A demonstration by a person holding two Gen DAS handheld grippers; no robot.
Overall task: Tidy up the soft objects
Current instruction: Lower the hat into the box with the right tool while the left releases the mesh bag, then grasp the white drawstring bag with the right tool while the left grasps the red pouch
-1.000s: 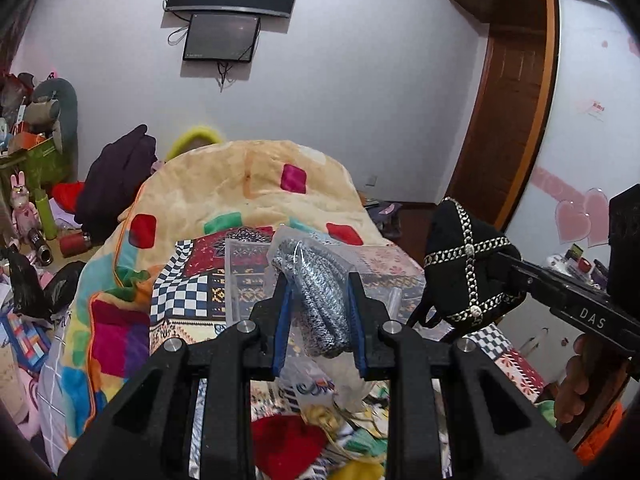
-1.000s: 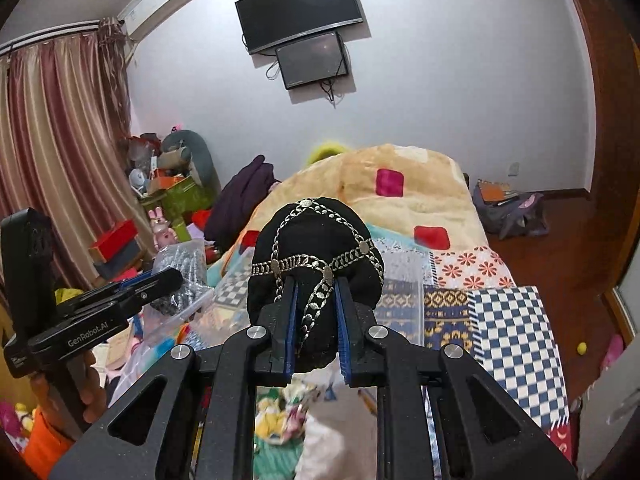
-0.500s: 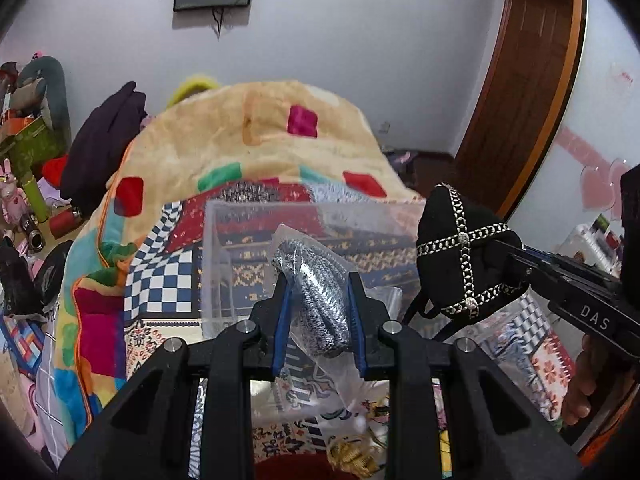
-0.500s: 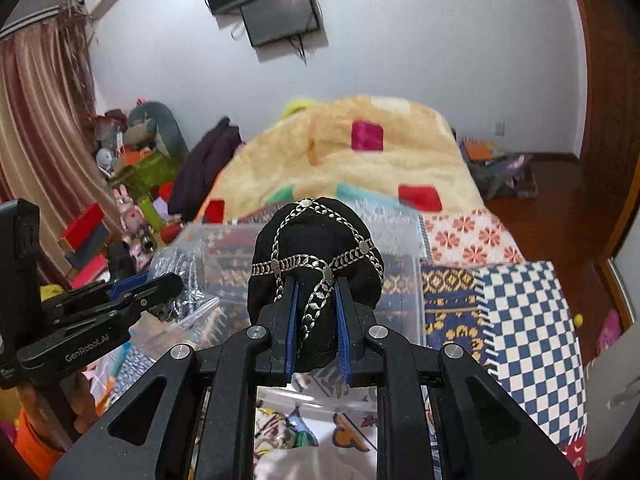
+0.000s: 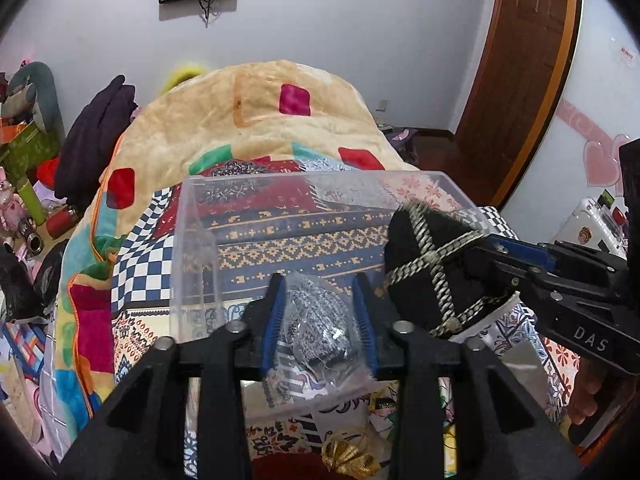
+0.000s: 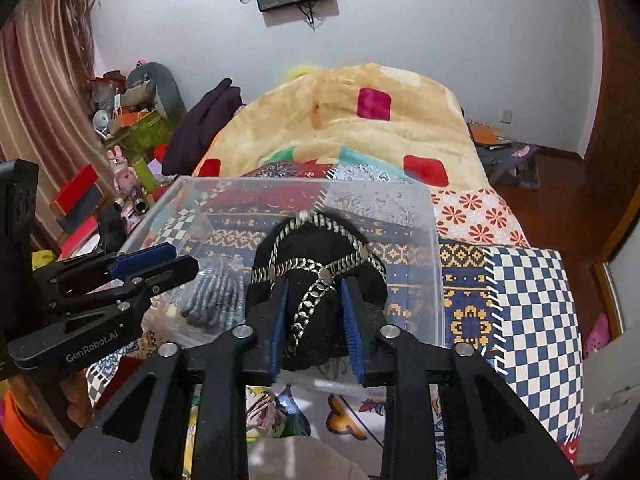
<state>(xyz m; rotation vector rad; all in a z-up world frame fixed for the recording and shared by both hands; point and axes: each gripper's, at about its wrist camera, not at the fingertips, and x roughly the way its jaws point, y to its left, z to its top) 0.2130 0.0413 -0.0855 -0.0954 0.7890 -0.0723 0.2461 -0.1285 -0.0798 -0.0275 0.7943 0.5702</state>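
Note:
A clear plastic bin (image 5: 192, 216) stands on the patterned bed cover; its rim also shows in the right wrist view (image 6: 434, 240). My left gripper (image 5: 320, 320) has its jaws spread wide around a grey knit item in a clear plastic bag (image 5: 320, 316), which lies low inside the bin. My right gripper (image 6: 314, 320) has its jaws spread around a black hat with silver chains (image 6: 316, 264), also inside the bin. The hat shows in the left wrist view (image 5: 432, 268) at the right, the bagged knit in the right wrist view (image 6: 216, 292) at the left.
A beige blanket with coloured squares (image 5: 260, 120) is heaped behind the bin. Loose printed cloths and a gold item (image 5: 352, 456) lie on the bed in front. Clutter, boxes and toys (image 6: 120, 152) crowd the left side. A wooden door (image 5: 520, 80) stands at right.
Both grippers tilted down and lowered their items into the bin. Both sets of jaws have opened wider, loosening from the bagged knit and the hat.

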